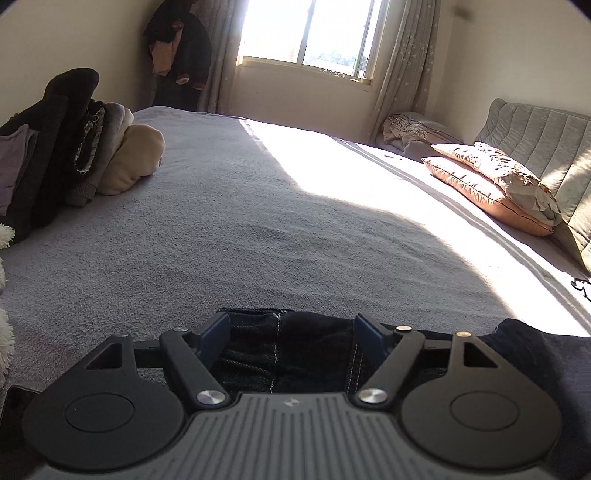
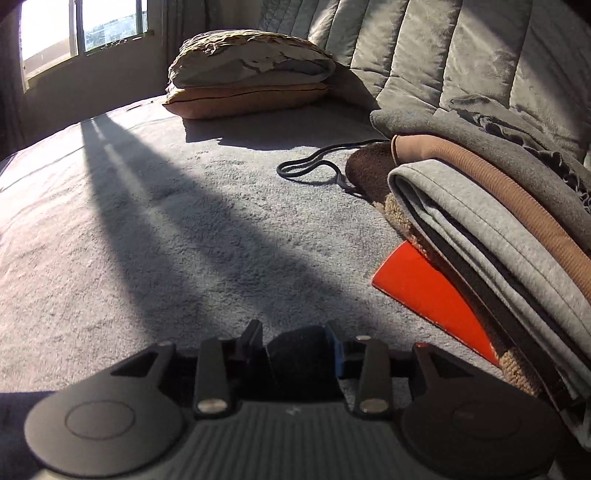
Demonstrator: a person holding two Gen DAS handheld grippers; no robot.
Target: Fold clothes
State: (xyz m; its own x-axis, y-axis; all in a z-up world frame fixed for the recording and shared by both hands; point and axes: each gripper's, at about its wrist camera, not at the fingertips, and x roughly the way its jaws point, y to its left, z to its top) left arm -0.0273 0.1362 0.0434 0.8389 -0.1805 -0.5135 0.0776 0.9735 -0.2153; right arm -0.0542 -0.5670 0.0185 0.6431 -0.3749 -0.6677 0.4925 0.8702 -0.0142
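A big bed (image 1: pixel 229 206) with a soft gray cover fills the room. Bright sun comes in through the window (image 1: pixel 306 33) and makes a white patch on the bed. Gray curtains (image 1: pixel 402 62) hang beside the window. The walls (image 1: pixel 74 48) are pale. Two pillows (image 1: pixel 491 184) lie stacked by the padded gray headboard (image 1: pixel 543 147).

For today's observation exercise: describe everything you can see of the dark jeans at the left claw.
The dark jeans look like indigo denim with pale stitched seams. They lie low on the grey bedspread, bunched between the blue pads of the left claw, whose jaws stand wide apart. More dark cloth spreads to the right. Most is hidden behind the claw body.
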